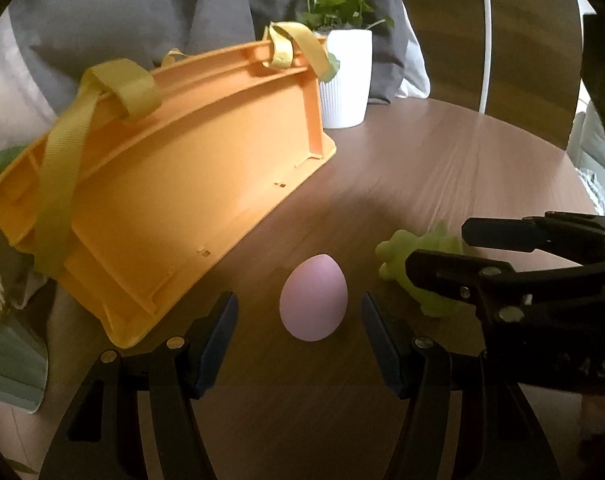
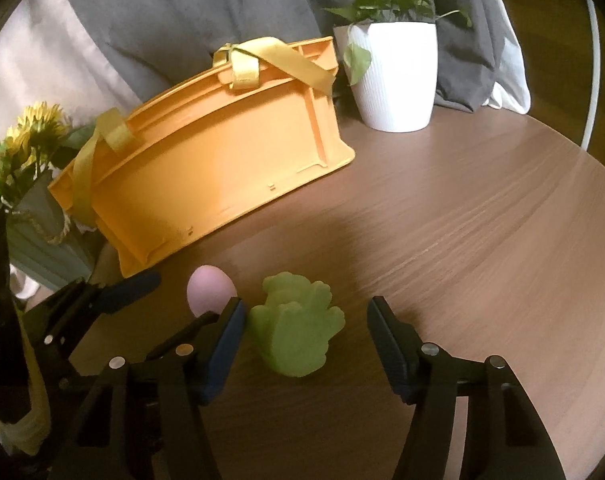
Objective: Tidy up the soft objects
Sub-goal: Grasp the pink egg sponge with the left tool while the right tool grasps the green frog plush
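A pink egg-shaped soft toy (image 1: pixel 313 298) stands on the round wooden table (image 1: pixel 442 168), between the open fingers of my left gripper (image 1: pixel 298 320), untouched. A green soft toy (image 1: pixel 418 264) lies just right of it. In the right wrist view the green toy (image 2: pixel 296 326) sits between the open fingers of my right gripper (image 2: pixel 306 328), close to the left finger. The pink egg (image 2: pixel 210 286) shows behind that finger. An orange basket (image 1: pixel 174 184) with yellow straps stands at the back left; it also shows in the right wrist view (image 2: pixel 222 164).
A white pot (image 1: pixel 348 80) with a green plant stands behind the basket's right end. A grey-green vase with sunflowers (image 2: pixel 30 184) stands at the left. Grey cushions (image 2: pixel 182 8) lie behind the table. Bare table (image 2: pixel 482 220) stretches to the right.
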`<state>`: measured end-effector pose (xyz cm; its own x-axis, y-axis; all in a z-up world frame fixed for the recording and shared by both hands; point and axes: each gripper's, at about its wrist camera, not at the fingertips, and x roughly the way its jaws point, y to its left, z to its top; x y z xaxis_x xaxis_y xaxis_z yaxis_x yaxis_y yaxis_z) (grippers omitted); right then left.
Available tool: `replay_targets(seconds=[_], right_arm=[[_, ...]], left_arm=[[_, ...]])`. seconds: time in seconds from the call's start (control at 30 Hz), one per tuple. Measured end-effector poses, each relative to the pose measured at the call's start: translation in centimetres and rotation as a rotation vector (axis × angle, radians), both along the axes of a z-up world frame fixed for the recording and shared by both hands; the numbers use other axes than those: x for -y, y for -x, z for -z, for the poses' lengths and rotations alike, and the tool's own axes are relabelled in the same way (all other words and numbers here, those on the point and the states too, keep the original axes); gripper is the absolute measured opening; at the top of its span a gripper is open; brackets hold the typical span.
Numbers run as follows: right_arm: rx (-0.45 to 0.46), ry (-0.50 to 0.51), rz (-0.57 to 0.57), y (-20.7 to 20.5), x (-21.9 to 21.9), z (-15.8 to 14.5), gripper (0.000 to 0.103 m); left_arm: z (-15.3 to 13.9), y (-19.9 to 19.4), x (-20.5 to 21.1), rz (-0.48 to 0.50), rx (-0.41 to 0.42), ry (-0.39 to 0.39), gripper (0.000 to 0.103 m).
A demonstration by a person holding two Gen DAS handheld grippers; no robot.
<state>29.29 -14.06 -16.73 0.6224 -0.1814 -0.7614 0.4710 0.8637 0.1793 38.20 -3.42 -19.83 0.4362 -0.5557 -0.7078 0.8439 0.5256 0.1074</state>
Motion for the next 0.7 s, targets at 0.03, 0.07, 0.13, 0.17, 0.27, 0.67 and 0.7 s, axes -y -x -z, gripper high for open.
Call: replay_targets(seconds=[0.03, 0.07, 0.13, 0.17, 0.27, 0.67, 0.7], right_arm=[[-0.003, -0.002, -0.007, -0.1, 0.0, 0.1, 0.059], [-0.005, -0.002, -0.008, -0.2, 0.0, 0.2, 0.058], [-0.007, -0.007, -0.012, -0.3, 0.1, 0.2, 0.054], [-0.008, -0.01, -0.015, -0.3, 0.2, 0.2, 0.052], [-0.012, -0.016, -0.023, -0.3, 0.4, 0.3, 0.041], [0.005, -0.041, -0.068, 0.5, 1.0, 0.3, 0.036], [0.005, -0.042, -0.075, 0.6, 1.1, 0.3, 0.036]], left_arm=[[0.2, -0.1, 0.1, -0.001, -0.007, -0.002, 0.062], [0.3, -0.2, 0.1, -0.003, -0.012, -0.002, 0.06], [0.4, -0.4, 0.3, -0.002, -0.021, 0.0, 0.055], [0.4, -0.4, 0.4, 0.003, -0.024, -0.001, 0.051], [0.6, -0.4, 0.8, 0.008, -0.032, -0.01, 0.04], [-0.5, 0.8, 0.1, -0.134, -0.031, 0.003, 0.035], [-0.7, 0.9, 0.0, -0.148, -0.035, 0.006, 0.035]])
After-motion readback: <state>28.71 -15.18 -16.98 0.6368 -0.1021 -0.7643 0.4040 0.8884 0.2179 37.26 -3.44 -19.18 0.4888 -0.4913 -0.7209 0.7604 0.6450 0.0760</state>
